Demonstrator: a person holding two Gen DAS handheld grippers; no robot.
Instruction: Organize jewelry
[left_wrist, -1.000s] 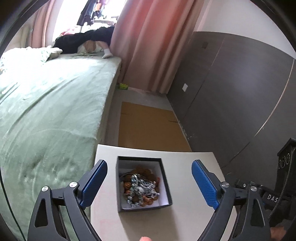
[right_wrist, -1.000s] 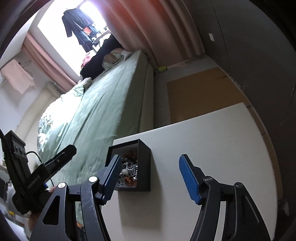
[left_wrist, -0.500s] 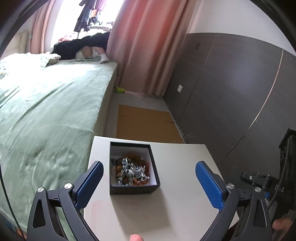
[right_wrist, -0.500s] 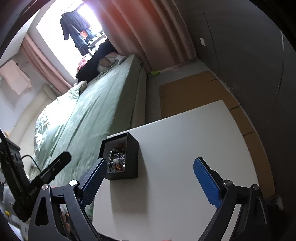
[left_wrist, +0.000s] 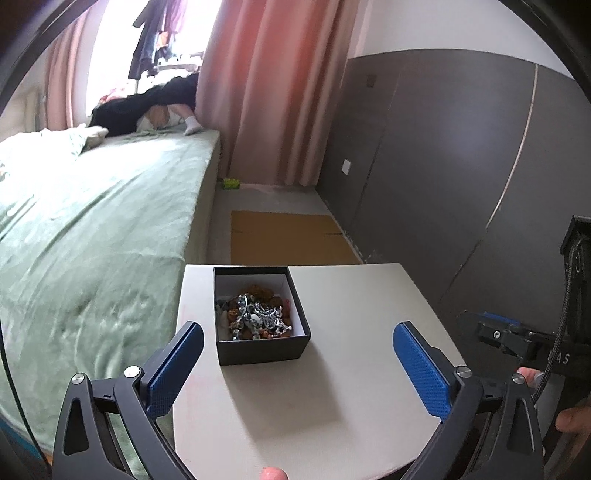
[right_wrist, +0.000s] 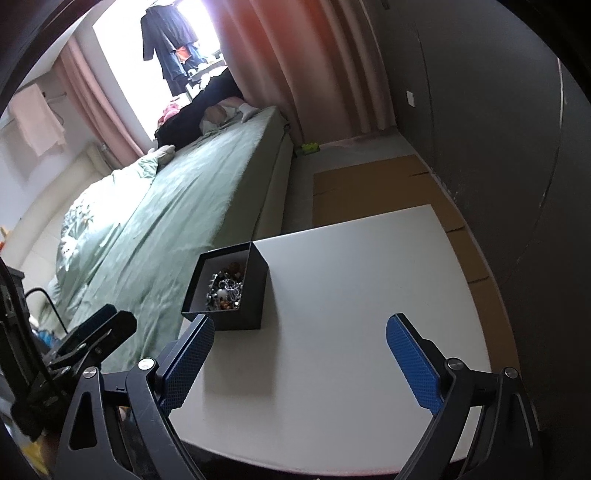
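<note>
A small black box (left_wrist: 262, 350) with a white lining stands open on the left part of a white table (left_wrist: 351, 387). A tangle of silver chain and brown beads (left_wrist: 255, 314) fills it. My left gripper (left_wrist: 297, 332) hovers just short of the box; its jaws are opening, with only the box's right corner between the tips. In the right wrist view the box (right_wrist: 255, 291) and jewelry (right_wrist: 225, 291) sit ahead and to the left. My right gripper (right_wrist: 301, 321) is open over bare table, its left fingertip (right_wrist: 199, 332) close to the box's near corner.
A bed with a green cover (left_wrist: 92, 221) runs along the table's left edge. Flat cardboard (left_wrist: 280, 236) lies on the floor beyond the table. Dark wall panels (left_wrist: 443, 166) rise on the right and a pink curtain (left_wrist: 266, 92) hangs behind. A person's fingers (left_wrist: 569, 421) hold the right gripper's handle.
Both grippers have drawn back from the box, which now lies farther ahead. The right jaws have spread much wider, the left ones a little wider.
</note>
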